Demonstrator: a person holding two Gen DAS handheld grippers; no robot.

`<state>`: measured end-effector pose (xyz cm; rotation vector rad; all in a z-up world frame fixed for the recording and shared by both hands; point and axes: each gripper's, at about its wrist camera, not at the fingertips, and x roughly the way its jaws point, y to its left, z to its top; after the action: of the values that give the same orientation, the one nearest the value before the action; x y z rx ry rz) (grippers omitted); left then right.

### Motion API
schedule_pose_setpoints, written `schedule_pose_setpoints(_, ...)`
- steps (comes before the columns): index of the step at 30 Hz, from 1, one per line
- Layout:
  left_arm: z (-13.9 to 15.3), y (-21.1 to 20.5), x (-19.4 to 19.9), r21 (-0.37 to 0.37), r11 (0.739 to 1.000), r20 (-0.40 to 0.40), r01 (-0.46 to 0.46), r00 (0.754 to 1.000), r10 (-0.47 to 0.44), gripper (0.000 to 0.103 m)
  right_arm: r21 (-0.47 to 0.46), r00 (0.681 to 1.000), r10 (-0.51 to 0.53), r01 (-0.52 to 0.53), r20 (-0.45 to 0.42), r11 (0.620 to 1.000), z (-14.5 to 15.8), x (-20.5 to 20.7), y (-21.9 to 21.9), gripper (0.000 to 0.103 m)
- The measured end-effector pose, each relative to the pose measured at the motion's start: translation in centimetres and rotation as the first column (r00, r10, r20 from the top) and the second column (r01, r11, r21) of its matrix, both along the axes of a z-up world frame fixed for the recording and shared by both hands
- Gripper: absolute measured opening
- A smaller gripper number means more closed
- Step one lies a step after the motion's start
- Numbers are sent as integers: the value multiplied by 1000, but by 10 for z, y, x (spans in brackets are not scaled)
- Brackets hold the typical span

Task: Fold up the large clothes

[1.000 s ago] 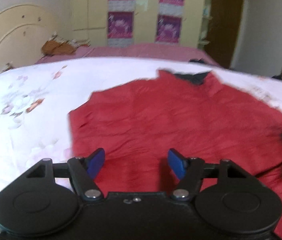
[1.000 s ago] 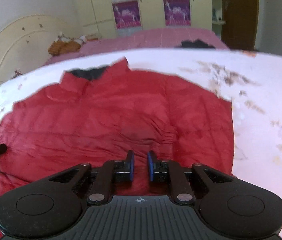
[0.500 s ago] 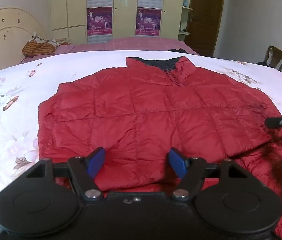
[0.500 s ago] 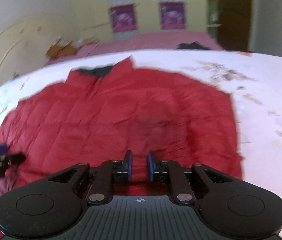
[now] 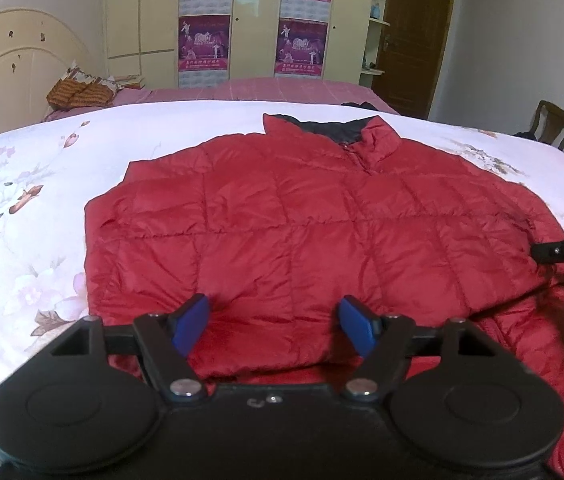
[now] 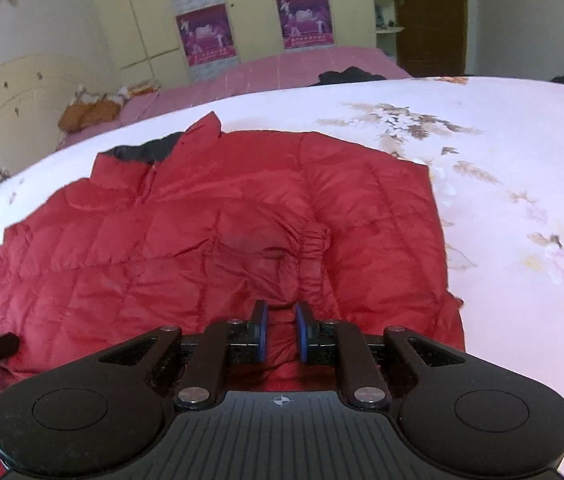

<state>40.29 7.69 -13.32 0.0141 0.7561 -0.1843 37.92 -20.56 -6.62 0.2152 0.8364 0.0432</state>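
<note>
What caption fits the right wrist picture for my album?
Right gripper pinching a red jacket spread on a flowery bed.

Place: a home bedroom.
Evidence: floral bedspread (image 5: 21,240), curved headboard (image 5: 9,64), wardrobe (image 5: 257,20) with posters (image 5: 203,42), wooden door (image 5: 414,36).
</note>
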Motion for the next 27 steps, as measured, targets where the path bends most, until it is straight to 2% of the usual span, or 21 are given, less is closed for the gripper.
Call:
schedule_pose_setpoints(6,5,-1,-1,20,1000,-9,2,1000,-2,73,-4,1000,3,-3,-16,1000,2,2,1,14)
schedule_pose_setpoints(8,8,0,-5,35,999,-10,-5,1000,5,78,28,1000,7,-7,12,1000,10,-5,0,14)
schedule_pose_setpoints(18,26,-4,-40,79,996,16,-42,999,40,81,70,994,58,-65,93,995,38,-39,-2,14)
schedule_pose_setpoints(22,30,-10,-59,95,994,15,-49,999,48,84,30,992,68,-72,104,997,45,-60,-11,15)
schedule_pose_setpoints(23,31,-11,-65,97,994,12,-52,999,51,89,23,992,71,-74,106,997,47,-66,-15,23)
schedule_pose_setpoints(24,32,-11,-71,95,994,8,-55,998,55,94,25,992,71,-74,107,997,49,-73,-19,41)
schedule_pose_setpoints(25,32,-10,-78,86,995,4,-57,998,57,96,17,990,61,-63,130,998,52,-83,-24,77)
schedule_pose_setpoints(26,33,-8,-85,78,995,0,-63,998,63,97,2,984,61,-62,170,998,55,-95,-28,81)
schedule_pose_setpoints(27,33,-5,-93,77,994,-6,-71,997,72,97,-7,983,71,-70,168,997,56,-104,-32,81)
